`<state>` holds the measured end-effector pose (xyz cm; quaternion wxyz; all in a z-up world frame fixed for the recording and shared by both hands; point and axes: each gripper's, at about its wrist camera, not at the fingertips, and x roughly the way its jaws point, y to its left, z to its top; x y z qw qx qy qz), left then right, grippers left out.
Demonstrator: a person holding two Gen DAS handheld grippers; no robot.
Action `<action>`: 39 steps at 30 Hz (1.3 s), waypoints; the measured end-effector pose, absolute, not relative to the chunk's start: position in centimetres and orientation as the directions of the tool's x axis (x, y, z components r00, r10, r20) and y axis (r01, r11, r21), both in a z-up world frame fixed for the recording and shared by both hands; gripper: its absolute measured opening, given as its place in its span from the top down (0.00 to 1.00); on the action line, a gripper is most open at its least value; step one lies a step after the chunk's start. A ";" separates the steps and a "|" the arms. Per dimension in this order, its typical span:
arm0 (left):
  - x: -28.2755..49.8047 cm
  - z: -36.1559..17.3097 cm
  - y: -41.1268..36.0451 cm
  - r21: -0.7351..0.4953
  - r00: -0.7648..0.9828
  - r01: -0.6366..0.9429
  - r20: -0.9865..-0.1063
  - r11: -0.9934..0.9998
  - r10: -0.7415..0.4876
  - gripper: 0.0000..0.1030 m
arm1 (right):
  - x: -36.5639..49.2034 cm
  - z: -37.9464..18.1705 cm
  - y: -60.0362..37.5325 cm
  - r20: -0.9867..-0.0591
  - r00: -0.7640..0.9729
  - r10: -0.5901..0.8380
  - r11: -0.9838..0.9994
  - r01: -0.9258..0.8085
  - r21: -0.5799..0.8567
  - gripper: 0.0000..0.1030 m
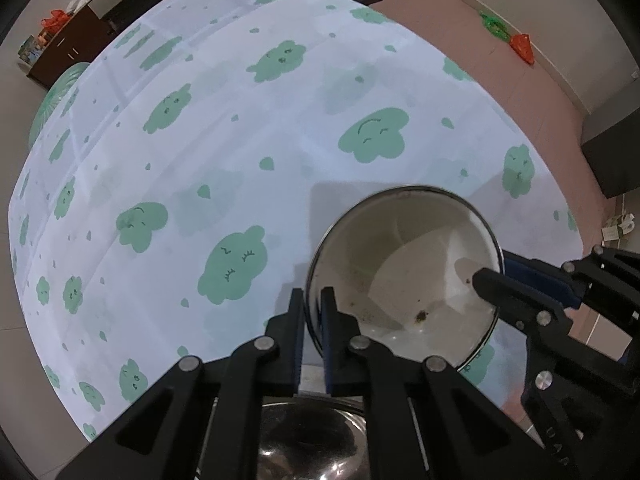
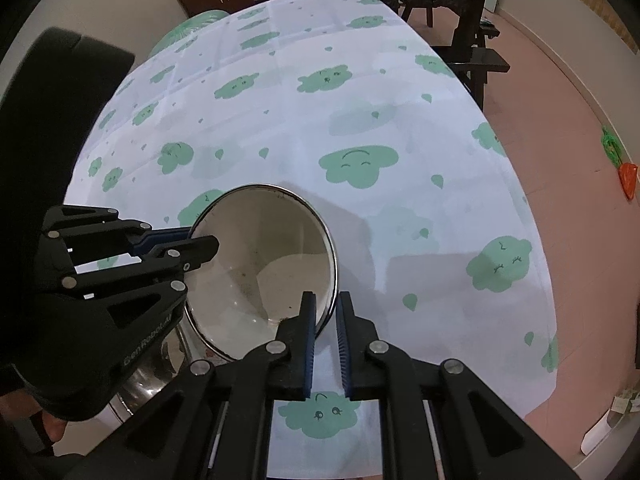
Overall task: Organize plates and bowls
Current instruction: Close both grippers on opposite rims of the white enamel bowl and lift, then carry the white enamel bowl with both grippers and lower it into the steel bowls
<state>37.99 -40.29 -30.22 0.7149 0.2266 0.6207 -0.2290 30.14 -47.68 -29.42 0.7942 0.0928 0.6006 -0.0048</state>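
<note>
Both the left gripper point(image 1: 312, 312) and right gripper point(image 2: 325, 312) pinch opposite rims of the steel bowl point(image 1: 404, 276), so uneven lifting could tip it onto the second bowl point(image 1: 312, 440) beneath.

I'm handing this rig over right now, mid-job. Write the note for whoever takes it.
Left gripper: shut on the rim of the white bowl.
Right gripper: shut on the same bowl's rim, opposite side.
The bowl is tilted, held over the cloud-print tablecloth, crumbs inside.
A shiny metal bowl sits close below the left gripper; whether the white bowl rests on it cannot be told.
Done: both grips set. Left: place or stack the white bowl, then release. No plates in view.
</note>
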 end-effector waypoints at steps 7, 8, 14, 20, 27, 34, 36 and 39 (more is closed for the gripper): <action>38.0 -28.9 -39.3 0.035 0.145 0.600 -0.987 0.799 -0.066 0.95 | 30.2 -27.7 -47.6 -0.946 0.308 0.104 0.983 0.115 0.145 0.89; 38.0 -28.6 -39.3 0.037 0.150 0.599 -0.986 0.800 -0.067 0.95 | 30.2 -27.4 -47.6 -0.945 0.312 0.102 0.983 0.111 0.143 0.89; 38.1 -27.2 -38.9 0.043 0.170 0.593 -0.983 0.804 -0.072 0.95 | 30.4 -26.0 -46.9 -0.939 0.330 0.097 0.987 0.093 0.134 0.89; 38.2 -25.8 -38.2 0.043 0.187 0.588 -0.979 0.808 -0.084 0.95 | 30.4 -24.8 -46.4 -0.932 0.349 0.097 0.987 0.087 0.135 0.89; 37.7 -24.8 -37.1 0.049 0.200 0.579 -0.976 0.814 -0.084 0.95 | 30.2 -23.6 -45.4 -0.928 0.358 0.104 0.989 0.065 0.136 0.89; 37.1 -23.9 -35.8 0.053 0.209 0.572 -0.975 0.818 -0.082 0.95 | 29.8 -22.8 -44.1 -0.924 0.366 0.112 0.989 0.047 0.139 0.89; 36.9 -23.7 -35.4 0.054 0.210 0.569 -0.974 0.821 -0.082 0.95 | 29.6 -22.6 -43.8 -0.923 0.367 0.116 0.989 0.041 0.141 0.89; 36.5 -23.5 -34.5 0.057 0.213 0.561 -0.974 0.826 -0.078 0.95 | 29.4 -22.3 -43.0 -0.922 0.369 0.121 0.989 0.030 0.142 0.89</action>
